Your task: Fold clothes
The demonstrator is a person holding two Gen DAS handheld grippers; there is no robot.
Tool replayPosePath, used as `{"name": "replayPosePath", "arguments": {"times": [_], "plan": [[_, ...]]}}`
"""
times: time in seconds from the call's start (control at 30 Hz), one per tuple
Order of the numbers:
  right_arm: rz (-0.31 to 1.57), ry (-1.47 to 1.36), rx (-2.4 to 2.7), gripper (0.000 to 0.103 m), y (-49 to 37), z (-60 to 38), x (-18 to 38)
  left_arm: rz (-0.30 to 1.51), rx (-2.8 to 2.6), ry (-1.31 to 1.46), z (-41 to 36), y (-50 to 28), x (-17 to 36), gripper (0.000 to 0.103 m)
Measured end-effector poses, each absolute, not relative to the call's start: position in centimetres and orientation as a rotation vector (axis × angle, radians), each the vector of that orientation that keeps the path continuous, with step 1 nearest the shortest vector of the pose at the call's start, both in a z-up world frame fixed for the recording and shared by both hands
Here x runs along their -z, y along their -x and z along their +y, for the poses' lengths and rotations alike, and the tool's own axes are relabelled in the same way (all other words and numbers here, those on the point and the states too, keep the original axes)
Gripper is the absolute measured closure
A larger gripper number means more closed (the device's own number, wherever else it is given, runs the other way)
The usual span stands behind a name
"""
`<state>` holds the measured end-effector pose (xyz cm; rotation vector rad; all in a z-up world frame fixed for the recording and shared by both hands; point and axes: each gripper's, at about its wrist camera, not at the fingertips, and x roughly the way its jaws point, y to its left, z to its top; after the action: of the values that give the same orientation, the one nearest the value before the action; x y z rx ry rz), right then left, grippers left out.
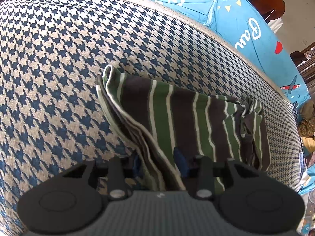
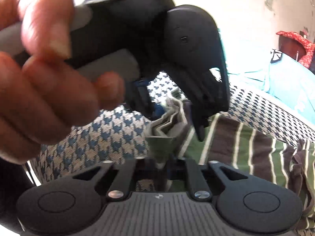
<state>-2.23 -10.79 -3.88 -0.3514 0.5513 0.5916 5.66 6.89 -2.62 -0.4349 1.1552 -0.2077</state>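
Observation:
A green, brown and white striped garment (image 1: 177,122) lies folded on a blue and beige houndstooth cushion (image 1: 59,68). My left gripper (image 1: 160,163) is shut on the garment's near layered edge, the cloth running between its blue fingers (image 1: 180,160). In the right wrist view the same garment (image 2: 246,147) spreads to the right. My right gripper (image 2: 160,164) is shut on a bunched corner of it (image 2: 167,125). The left gripper's black body (image 2: 193,59) and the hand holding it (image 2: 45,74) hang close in front, pinching the same corner from above.
A light blue printed sheet (image 1: 246,25) lies beyond the cushion's beige piped edge (image 1: 177,15). It also shows in the right wrist view (image 2: 285,82). A red patterned cloth (image 2: 295,41) sits on a dark chair at far right. The houndstooth cushion (image 2: 108,137) extends left.

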Motion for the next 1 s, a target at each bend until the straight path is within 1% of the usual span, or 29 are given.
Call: {"name": "replayPosePath", "arguments": {"times": [0.03,0.1,0.17,0.37,0.47,0.53,0.6,0.63,0.67,0.7,0.73,0.77,0.87,1.0], "plan": [[0.548,0.344,-0.585,0.097,2.1,-11.1,3.7,1.153,0.199,0.432,7.1,-5.8,2.6,0.054],[0.536,0.336,-0.579,0.097,1.9,-11.9,3.4,1.146,0.175,0.42,7.5,-6.0,2.5,0.038],[0.525,0.34,-0.579,0.097,1.9,-12.4,3.1,1.141,0.154,0.415,7.9,-6.6,2.6,0.031],[0.506,0.352,-0.584,0.097,1.7,-13.4,2.6,1.135,0.158,0.464,8.7,-9.0,3.1,0.022],[0.503,0.346,-0.584,0.097,1.1,-14.2,2.4,1.125,0.151,0.494,8.9,-10.3,3.0,0.022],[0.501,0.343,-0.579,0.097,0.7,-14.6,2.3,1.12,0.148,0.51,9.2,-11.3,3.0,0.024],[0.499,0.34,-0.572,0.097,0.4,-14.7,2.1,1.116,0.136,0.511,9.5,-12.1,3.0,0.029],[0.497,0.338,-0.569,0.097,0.6,-14.7,2.0,1.112,0.128,0.504,9.6,-12.6,2.9,0.038],[0.495,0.338,-0.568,0.097,0.3,-15.0,2.0,1.107,0.12,0.498,9.6,-13.0,2.8,0.048],[0.493,0.338,-0.567,0.097,-0.5,-15.7,2.1,1.103,0.117,0.495,9.6,-13.1,2.6,0.062],[0.491,0.338,-0.566,0.097,-1.2,-15.1,2.0,1.103,0.121,0.504,9.6,-13.3,2.6,0.071],[0.489,0.339,-0.564,0.097,-1.4,-14.4,1.9,1.111,0.127,0.52,9.5,-13.4,2.7,0.084],[0.48,0.34,-0.553,0.097,-1.5,-12.6,2.6,1.097,0.131,0.529,8.7,-13.1,2.7,0.088],[0.46,0.331,-0.528,0.097,-1.1,-14.0,2.2,1.016,0.178,0.545,7.1,-12.0,1.2,0.088]]}}
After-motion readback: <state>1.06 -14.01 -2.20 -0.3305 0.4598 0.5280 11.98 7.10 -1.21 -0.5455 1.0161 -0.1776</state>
